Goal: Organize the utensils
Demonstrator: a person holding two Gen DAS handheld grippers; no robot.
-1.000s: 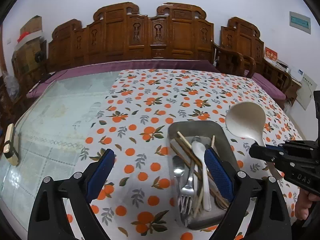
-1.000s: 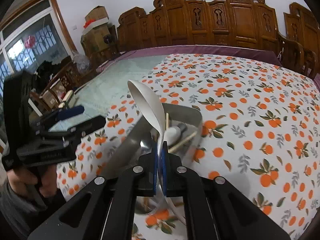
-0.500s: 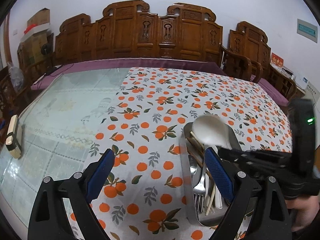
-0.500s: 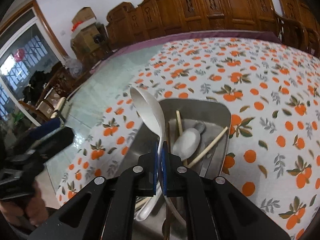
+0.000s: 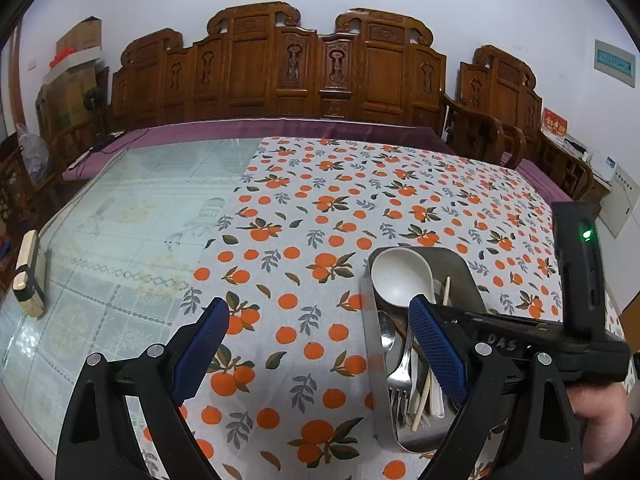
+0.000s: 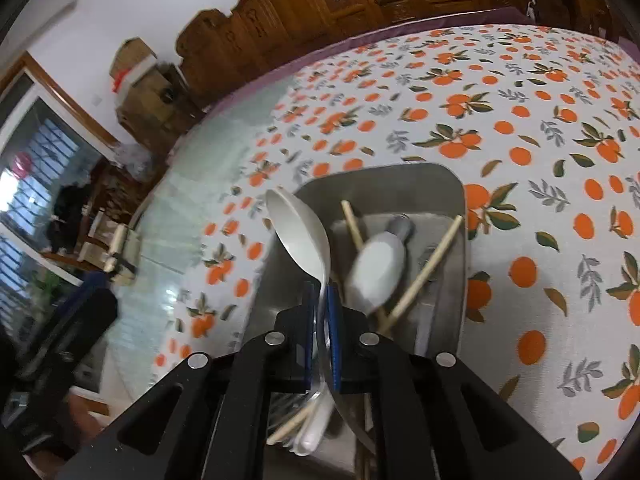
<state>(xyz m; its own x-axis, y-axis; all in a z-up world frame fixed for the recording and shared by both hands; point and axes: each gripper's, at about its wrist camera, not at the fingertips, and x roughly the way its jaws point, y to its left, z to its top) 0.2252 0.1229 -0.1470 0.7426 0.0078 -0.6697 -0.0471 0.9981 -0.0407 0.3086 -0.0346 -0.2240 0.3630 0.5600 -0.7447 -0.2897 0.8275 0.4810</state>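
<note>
- Orange-print tablecloth (image 5: 320, 208) lies bare all around one steel tray (image 6: 440, 184).
- Left gripper (image 5: 316, 356): fingers wide, empty.
- Right gripper (image 6: 319, 322): jaws just easing apart, white ladle (image 6: 302, 236) between them, inside the tray's left edge beside one white spoon (image 6: 376, 268).

home living room: carved wooden bench (image 5: 320, 68) along wall, orange-print tablecloth (image 5: 360, 208) on glass-topped counter (image 5: 132, 200), stacked cardboard boxes (image 5: 76, 64) in corner.

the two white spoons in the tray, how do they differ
The big white ladle spoon has a wide round bowl; the smaller white spoon has a narrower, oval one. The ladle's handle sits between the right gripper's jaws, which have just been opening; the smaller spoon lies free among chopsticks. Both are in the metal tray.
</note>
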